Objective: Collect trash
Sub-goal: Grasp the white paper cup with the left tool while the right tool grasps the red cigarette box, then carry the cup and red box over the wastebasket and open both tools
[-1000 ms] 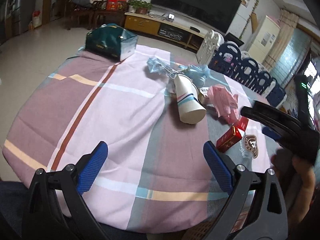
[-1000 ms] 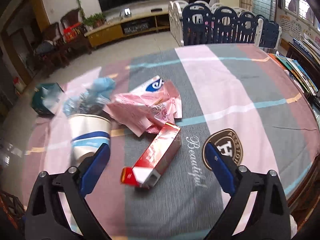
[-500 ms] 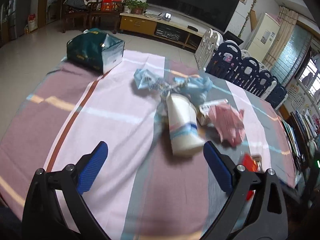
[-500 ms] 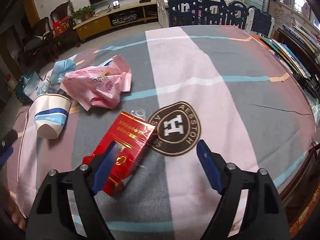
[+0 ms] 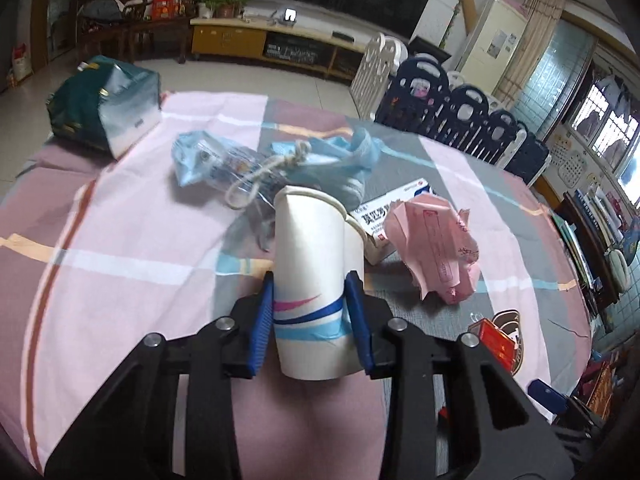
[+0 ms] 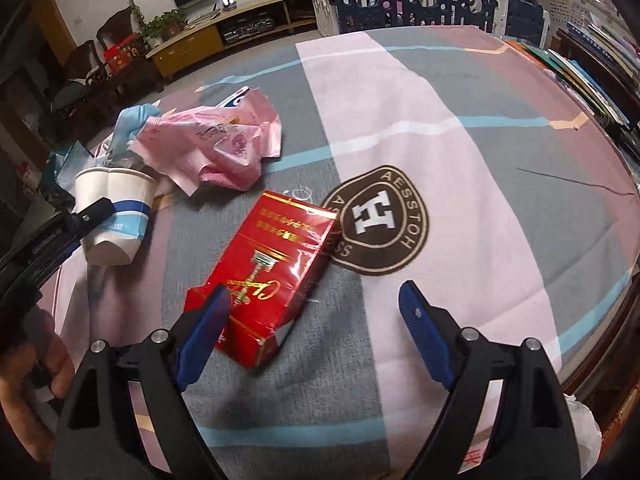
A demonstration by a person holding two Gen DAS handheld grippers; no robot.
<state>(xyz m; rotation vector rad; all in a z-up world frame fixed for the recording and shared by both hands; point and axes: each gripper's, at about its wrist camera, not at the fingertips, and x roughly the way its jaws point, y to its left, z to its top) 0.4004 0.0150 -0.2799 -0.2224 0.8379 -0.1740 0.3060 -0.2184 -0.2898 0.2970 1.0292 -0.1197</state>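
Left wrist view: your left gripper [image 5: 314,312] clamps the white paper cup [image 5: 314,280], lying on its side on the striped tablecloth [image 5: 132,248], blue pads pressed to both walls. Only here do the crumpled blue bag [image 5: 276,164], white medicine box [image 5: 384,212] and green bag [image 5: 106,110] show fully.

Right wrist view: your right gripper [image 6: 314,330] stands wide open over the red carton [image 6: 266,270], its left pad overlapping the carton's near corner; whether it touches is unclear. The pink plastic bag [image 6: 216,142] lies beyond, beside the brown crest [image 6: 378,220].

Tablecloth [image 6: 400,128] badge [image 6: 376,220] reads "AESSTOH" and "H".
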